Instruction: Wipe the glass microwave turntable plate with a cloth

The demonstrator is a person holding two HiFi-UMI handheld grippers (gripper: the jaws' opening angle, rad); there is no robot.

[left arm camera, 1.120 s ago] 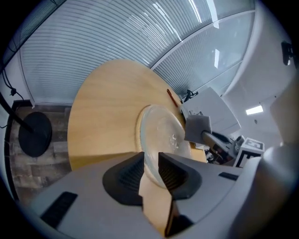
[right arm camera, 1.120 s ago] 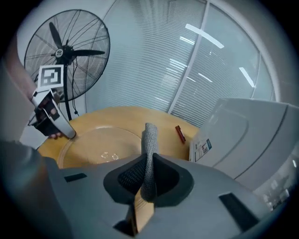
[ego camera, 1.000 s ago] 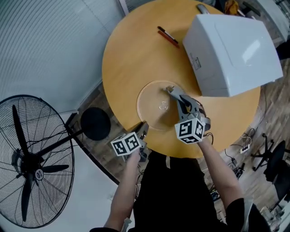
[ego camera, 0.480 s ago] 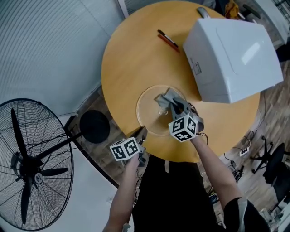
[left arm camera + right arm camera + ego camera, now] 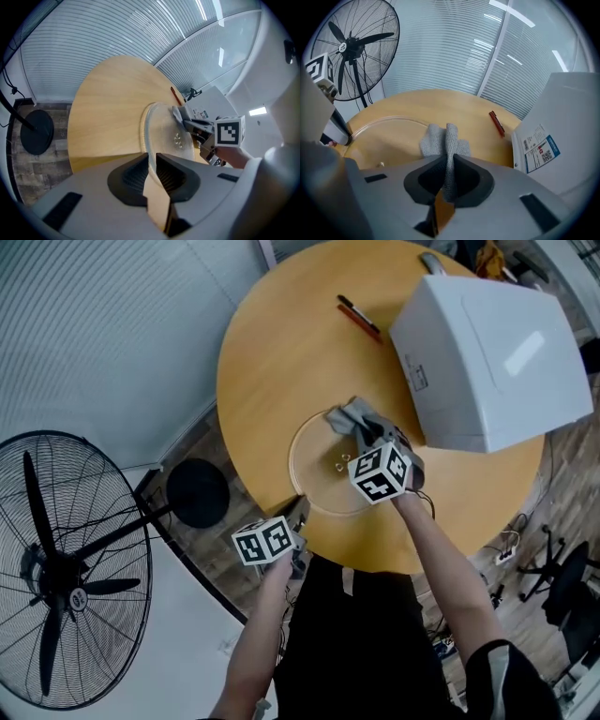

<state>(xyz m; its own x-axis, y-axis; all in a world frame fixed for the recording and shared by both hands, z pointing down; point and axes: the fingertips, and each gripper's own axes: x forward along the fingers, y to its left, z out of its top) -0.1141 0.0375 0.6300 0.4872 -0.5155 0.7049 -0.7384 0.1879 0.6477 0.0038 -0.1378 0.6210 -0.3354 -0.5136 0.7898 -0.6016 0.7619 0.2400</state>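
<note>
Since half a second ago the right gripper (image 5: 367, 433) has carried the cloth (image 5: 348, 415) from the middle of the glass plate (image 5: 314, 468) out to its far right rim; its jaws are pinched tight on a fold of the grey, coarse-knit cloth, whose loose end lies crumpled where the rim meets the wood; the round, clear plate rests flat on the near part of the round, pale wooden table (image 5: 281, 362), with a small raised hub at its centre; the left gripper (image 5: 299, 509) sits at the near left edge, its jaws closed on the plate's thin rim; a boxy white microwave (image 5: 487, 352) stands on the right of the table, two slim pens (image 5: 361, 315) lie far of the plate, and a black wire-caged fan (image 5: 66, 568) stands on the floor to the left.
</note>
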